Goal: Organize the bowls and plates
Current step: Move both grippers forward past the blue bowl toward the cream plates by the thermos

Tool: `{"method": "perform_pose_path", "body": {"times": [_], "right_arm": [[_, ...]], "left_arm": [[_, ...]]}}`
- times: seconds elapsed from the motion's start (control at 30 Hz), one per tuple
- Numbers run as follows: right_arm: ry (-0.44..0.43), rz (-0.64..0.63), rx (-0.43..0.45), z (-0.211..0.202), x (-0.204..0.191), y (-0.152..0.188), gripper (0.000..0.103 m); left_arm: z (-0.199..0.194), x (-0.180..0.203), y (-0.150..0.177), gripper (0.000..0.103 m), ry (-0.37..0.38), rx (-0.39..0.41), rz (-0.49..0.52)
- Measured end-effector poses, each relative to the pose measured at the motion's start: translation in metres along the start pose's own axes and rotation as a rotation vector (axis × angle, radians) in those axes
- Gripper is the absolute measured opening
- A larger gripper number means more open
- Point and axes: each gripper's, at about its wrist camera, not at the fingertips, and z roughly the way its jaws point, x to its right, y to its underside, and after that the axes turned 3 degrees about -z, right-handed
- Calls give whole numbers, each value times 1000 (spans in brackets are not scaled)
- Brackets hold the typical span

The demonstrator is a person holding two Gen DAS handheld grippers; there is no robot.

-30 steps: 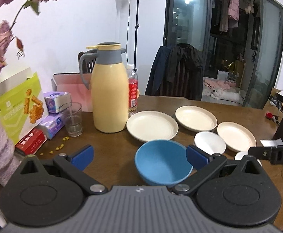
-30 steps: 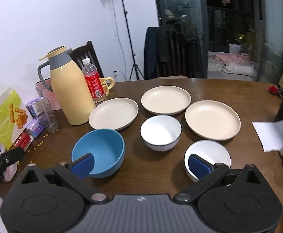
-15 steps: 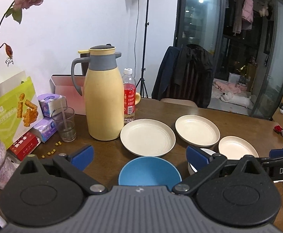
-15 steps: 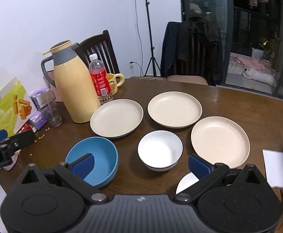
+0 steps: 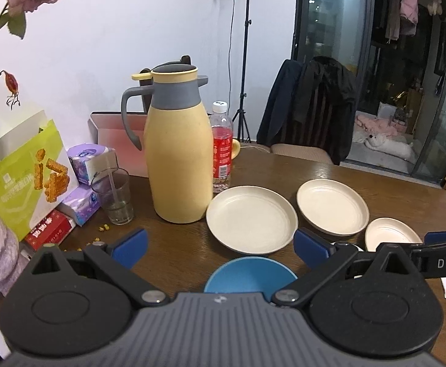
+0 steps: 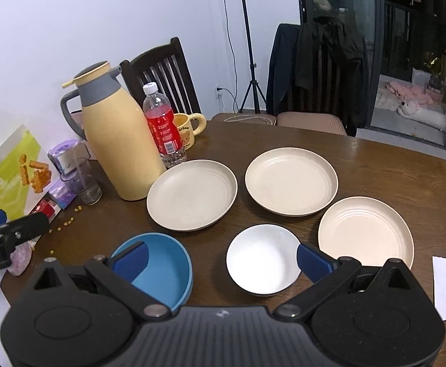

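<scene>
Seen through the left wrist camera, the left gripper is spread wide and grasps nothing, its blue pads apart above the brown wooden table; the blue bowl, matte with a thin round rim, sits just below and between the pads, partly hidden by the gripper body. Beyond it lie three shallow cream plates, the nearest plate just beside a tall yellow thermos jug, a red-labelled bottle and a clear drinking glass. A likely hazard, as a judgement only: a reach toward that plate could nudge the bottle or the glass, both narrow and easily tipped. From the right wrist camera, the right gripper is likewise released and empty, hovering over the near table edge with the white bowl, glossy and dark-rimmed, between its pads. The blue bowl lies to its left; the three cream plates, left plate, middle plate and right plate, show faint concentric ridges and low sloped rims. Such thin, smooth rims probably offer little purchase, so a shallow pinch could let a dish slip or clatter onto its neighbour. Small yellow crumbs scatter the table at left.
</scene>
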Motion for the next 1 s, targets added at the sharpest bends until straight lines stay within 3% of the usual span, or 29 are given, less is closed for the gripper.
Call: {"method": "perform_pose_path", "body": {"times": [0.6,1.0], "right_arm": [[-25,56,-129,98,-7,-58,103],[-19,95,-222,178,3,-81,103]], "left_arm": [[101,-23,-52,103,-41,-146,-27],[186,-35,-63,103,-51,-252,-67]]}}
